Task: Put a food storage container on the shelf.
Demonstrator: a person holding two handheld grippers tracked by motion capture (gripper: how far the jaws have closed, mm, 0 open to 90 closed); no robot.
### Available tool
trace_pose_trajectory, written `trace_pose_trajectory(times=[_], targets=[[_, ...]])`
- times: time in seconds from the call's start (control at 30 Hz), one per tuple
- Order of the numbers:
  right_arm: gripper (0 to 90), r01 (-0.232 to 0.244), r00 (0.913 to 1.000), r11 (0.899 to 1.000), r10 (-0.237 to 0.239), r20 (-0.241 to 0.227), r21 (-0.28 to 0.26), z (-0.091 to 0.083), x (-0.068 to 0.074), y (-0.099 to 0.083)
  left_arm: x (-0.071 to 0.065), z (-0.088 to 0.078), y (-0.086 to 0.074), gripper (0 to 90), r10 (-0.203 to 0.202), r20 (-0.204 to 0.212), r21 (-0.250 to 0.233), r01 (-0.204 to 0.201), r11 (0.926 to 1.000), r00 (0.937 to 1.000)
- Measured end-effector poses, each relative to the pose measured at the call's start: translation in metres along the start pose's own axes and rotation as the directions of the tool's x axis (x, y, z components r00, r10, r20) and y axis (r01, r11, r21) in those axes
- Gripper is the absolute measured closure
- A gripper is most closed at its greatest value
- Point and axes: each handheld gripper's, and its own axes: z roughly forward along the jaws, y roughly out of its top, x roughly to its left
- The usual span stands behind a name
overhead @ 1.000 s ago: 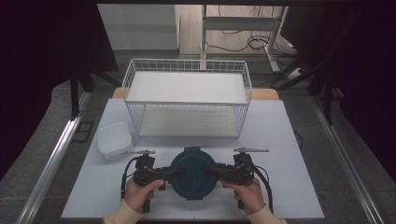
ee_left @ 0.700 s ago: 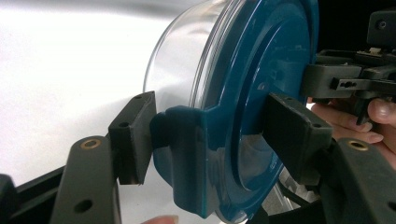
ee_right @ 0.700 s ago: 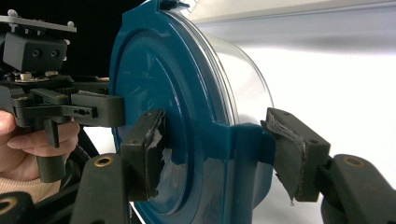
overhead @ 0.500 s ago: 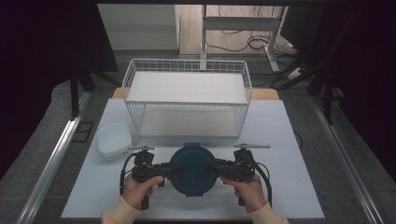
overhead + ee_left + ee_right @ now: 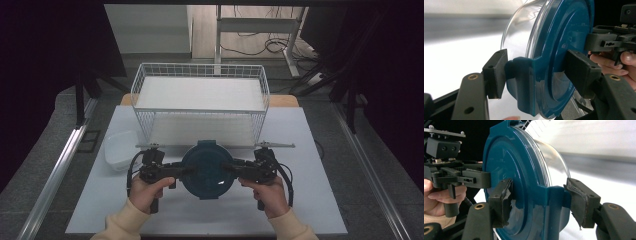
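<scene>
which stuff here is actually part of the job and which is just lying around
In the job:
- round container with teal lid, clamped on opposite sides
- left gripper, shut on its left clip
- right gripper, shut on its right clip

Lying about:
- white wire basket, behind the container
- small white tub, at the left

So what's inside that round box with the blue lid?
The round box has a clear wall, and nothing shows through it in the gripper views. From the high view, its blue lid covers the inside, so I can't be sure it's empty.
</scene>
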Motion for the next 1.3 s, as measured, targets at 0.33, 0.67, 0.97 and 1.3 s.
trace_pose_trajectory(times=[0.33,0.67,0.97,1.3], targets=[[39.2,0.034,0.9994,0.999,-0.034,0.007,-0.015,-0.006,0.012,0.025,-0.008,-0.011,0.021,36.6,0.015,0.008,-0.025,-0.015,0.9996,0.9999],[39.2,0.059,0.9982,0.997,-0.059,0.009,-0.041,-0.013,0.022,0.048,-0.016,-0.021,0.043,36.6,0.038,0.007,-0.038,-0.038,0.9986,0.9993],[39.2,0.076,0.9971,0.996,-0.075,0.009,-0.049,-0.016,0.028,0.068,-0.022,-0.029,0.063,36.6,0.058,0.005,-0.049,-0.057,0.9972,0.9983],[39.4,0.102,0.9948,0.993,-0.101,0.012,-0.067,-0.020,0.038,0.094,-0.028,-0.040,0.090,36.6,0.074,0.009,-0.065,-0.073,0.9952,0.9972]])
